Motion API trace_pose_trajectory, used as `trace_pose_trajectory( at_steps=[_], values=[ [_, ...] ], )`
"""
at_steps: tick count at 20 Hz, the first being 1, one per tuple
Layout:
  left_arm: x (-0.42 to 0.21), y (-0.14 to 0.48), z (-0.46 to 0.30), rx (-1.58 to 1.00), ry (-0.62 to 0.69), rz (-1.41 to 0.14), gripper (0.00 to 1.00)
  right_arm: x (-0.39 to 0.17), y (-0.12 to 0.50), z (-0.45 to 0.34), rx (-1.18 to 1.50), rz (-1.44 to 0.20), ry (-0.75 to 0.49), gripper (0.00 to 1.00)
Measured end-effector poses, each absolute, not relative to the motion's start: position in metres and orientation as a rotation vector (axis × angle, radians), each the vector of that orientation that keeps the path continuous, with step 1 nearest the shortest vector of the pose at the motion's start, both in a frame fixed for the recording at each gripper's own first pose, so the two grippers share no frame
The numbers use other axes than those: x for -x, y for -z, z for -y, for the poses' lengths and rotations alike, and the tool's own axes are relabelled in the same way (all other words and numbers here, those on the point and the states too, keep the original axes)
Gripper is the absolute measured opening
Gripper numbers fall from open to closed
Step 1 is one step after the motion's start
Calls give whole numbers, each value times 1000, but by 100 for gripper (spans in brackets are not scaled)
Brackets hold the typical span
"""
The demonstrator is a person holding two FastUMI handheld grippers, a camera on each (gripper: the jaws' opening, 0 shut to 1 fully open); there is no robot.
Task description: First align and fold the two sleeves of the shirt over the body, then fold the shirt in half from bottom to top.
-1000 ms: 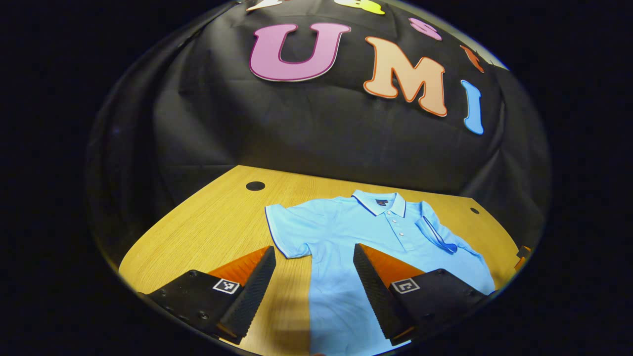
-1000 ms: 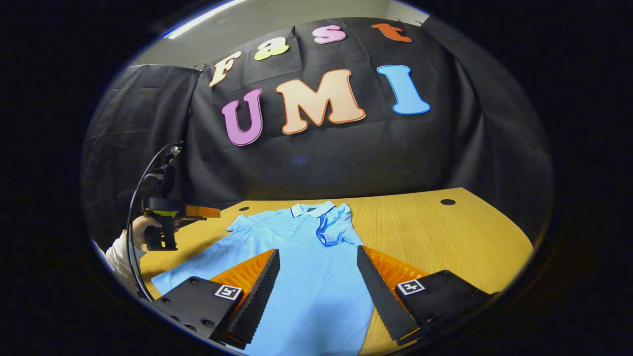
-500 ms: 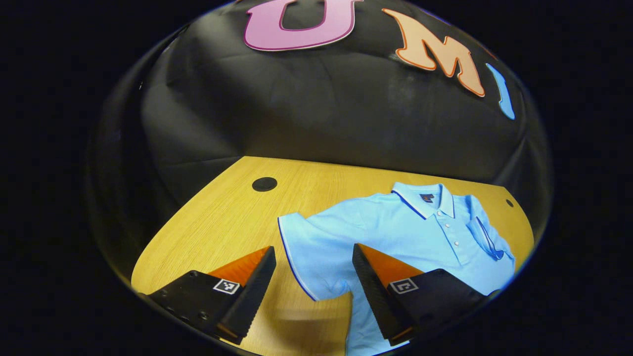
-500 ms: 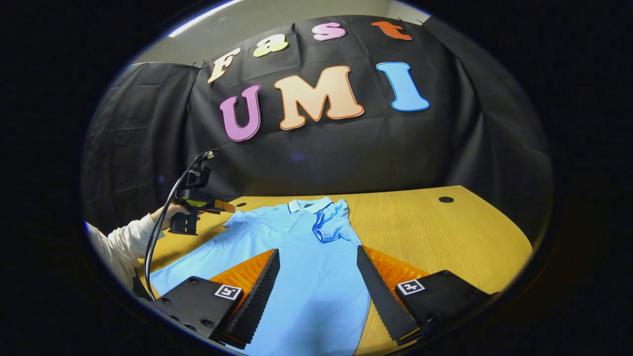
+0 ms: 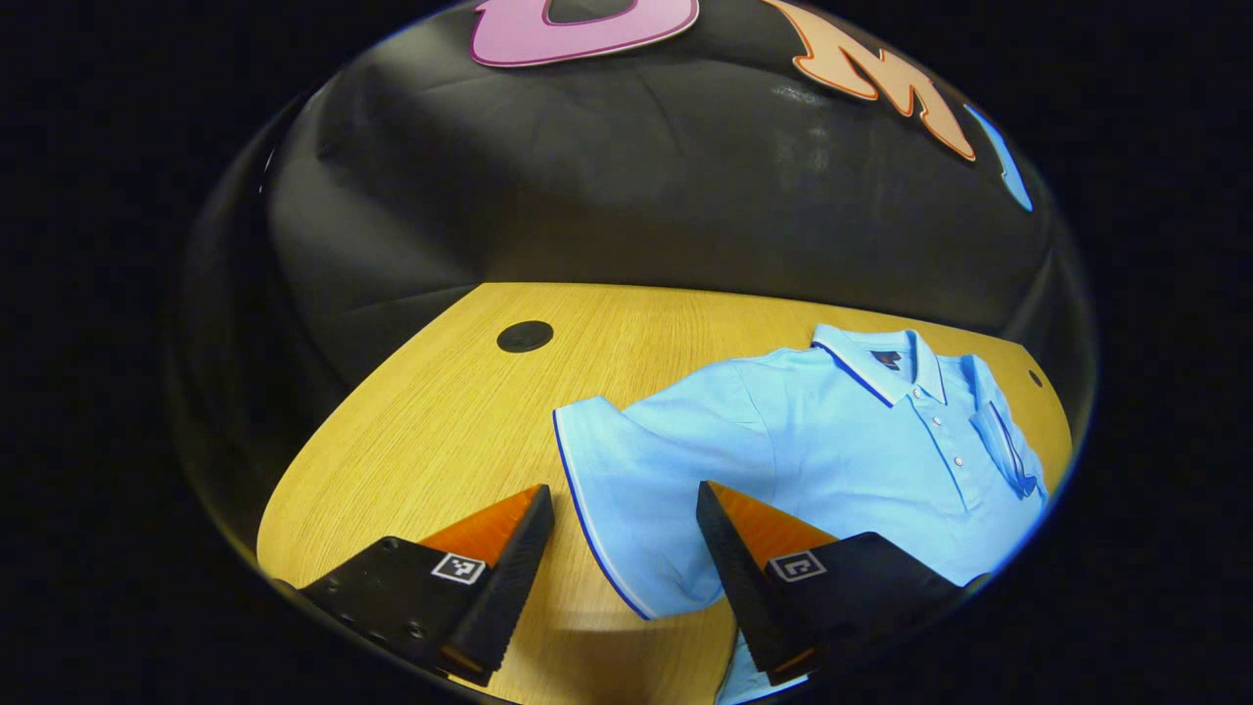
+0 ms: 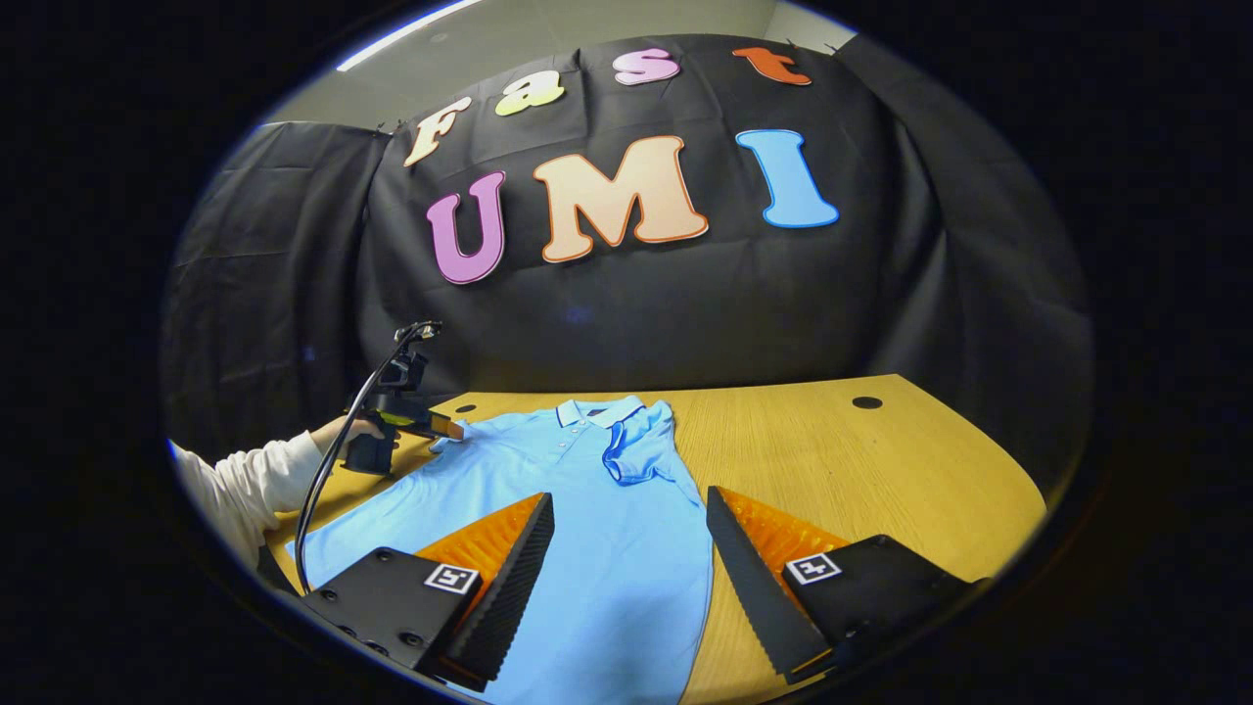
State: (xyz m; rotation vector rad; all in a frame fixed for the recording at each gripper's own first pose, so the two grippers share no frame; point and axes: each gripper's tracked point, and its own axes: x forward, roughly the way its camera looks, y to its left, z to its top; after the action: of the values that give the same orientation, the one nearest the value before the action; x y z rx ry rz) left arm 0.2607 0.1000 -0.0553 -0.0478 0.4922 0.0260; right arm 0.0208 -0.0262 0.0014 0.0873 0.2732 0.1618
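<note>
Wooden table (image 5: 431,431), blue shirt (image 5: 783,450) flat

Wooden table (image 6: 881,470), light oak grain, lower half of frame; round cable holes (image 5: 525,336) near its far edge. Black cloth wall (image 6: 685,304) behind. Pale ceiling strip (image 6: 548,24), top.

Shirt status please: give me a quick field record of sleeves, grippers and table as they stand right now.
garment: light blue short-sleeved polo shirt, flat, collar toward the wall
right sleeve: folded over the body
left sleeve: spread flat, not yet folded
left gripper: open, straddling the left sleeve's hem
right gripper: open, above the lower body
surface: wooden table
bottom fold: not done
</note>
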Motion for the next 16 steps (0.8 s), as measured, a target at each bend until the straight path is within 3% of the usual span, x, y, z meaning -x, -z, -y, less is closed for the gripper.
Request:
trace_pose_trajectory(
  at_steps=[7,9,14,16],
  values=[
    [-264,55,-92,55,24,-488,75,-18,0,27,-85,-273,-167,98],
    [-264,56,-85,50,56,-494,65,-18,3,26,-75,-281,-172,98],
    [-264,55,-74,56,78,-505,7,-18,3,22,-82,-283,-184,98],
    [-264,54,-76,52,59,-504,0,-18,5,23,-84,-284,-181,98]
  ],
)
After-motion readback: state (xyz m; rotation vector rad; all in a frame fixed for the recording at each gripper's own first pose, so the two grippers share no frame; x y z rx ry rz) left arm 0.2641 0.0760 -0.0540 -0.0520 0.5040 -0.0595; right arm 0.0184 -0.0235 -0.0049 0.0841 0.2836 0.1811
